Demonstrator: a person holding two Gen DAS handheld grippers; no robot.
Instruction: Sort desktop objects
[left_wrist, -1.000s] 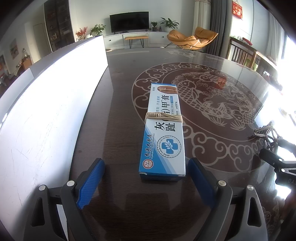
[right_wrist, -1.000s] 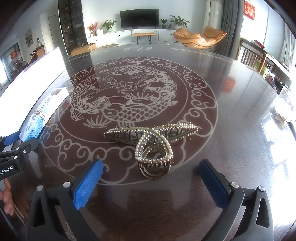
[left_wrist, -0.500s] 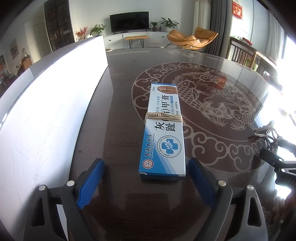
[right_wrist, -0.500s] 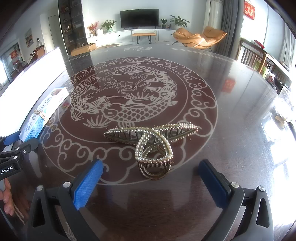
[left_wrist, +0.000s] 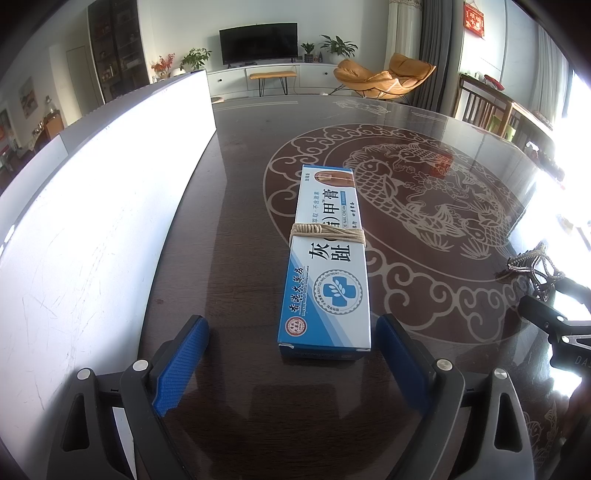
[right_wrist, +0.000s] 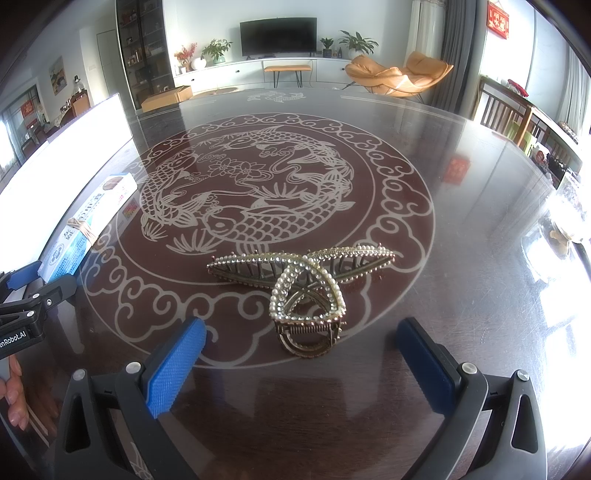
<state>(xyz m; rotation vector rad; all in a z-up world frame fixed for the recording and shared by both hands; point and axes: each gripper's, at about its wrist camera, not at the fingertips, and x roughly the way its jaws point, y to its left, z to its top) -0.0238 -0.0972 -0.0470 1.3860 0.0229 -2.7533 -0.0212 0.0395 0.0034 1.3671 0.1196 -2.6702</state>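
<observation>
A long blue-and-white ointment box (left_wrist: 327, 266) with a band of twine around its middle lies on the dark table, lengthwise in front of my left gripper (left_wrist: 291, 354). The left gripper is open and empty, its blue pads level with the box's near end. The box also shows at the left of the right wrist view (right_wrist: 86, 230). A gold, pearl-studded hair claw (right_wrist: 303, 291) lies just ahead of my right gripper (right_wrist: 301, 354), which is open and empty. The claw also shows at the right edge of the left wrist view (left_wrist: 532, 264).
A large white bin (left_wrist: 92, 221) with a tall wall stands along the left side of the table (left_wrist: 240, 177), close to the left gripper. The table has a glossy top with a fish pattern. Chairs (right_wrist: 502, 114) stand at the far right.
</observation>
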